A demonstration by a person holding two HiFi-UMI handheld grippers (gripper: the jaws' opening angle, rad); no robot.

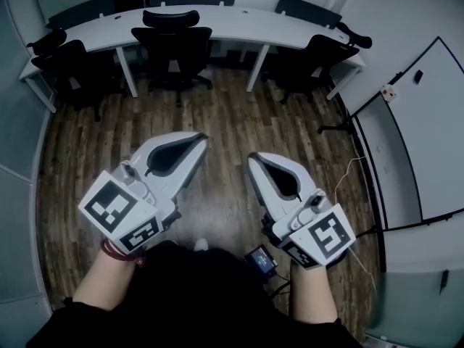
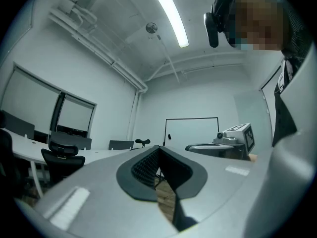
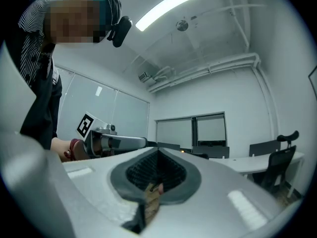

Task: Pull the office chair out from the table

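Note:
A black office chair point(image 1: 172, 46) with a headrest stands tucked against the curved white table point(image 1: 239, 24) at the far side of the room; it also shows small in the left gripper view point(image 2: 62, 155). My left gripper point(image 1: 201, 138) and right gripper point(image 1: 251, 158) hang side by side over the wooden floor, well short of the chair. Both point toward the table, and each has its jaws closed together with nothing between them. The shut tips show in the left gripper view point(image 2: 158, 148) and in the right gripper view point(image 3: 158, 150).
Two more black chairs point(image 1: 69, 60) point(image 1: 319, 56) sit at the table's left and right ends. A whiteboard point(image 1: 428, 129) lines the right wall, with a cable point(image 1: 348, 172) trailing on the floor beside it. A small dark device point(image 1: 259, 258) hangs at the person's waist.

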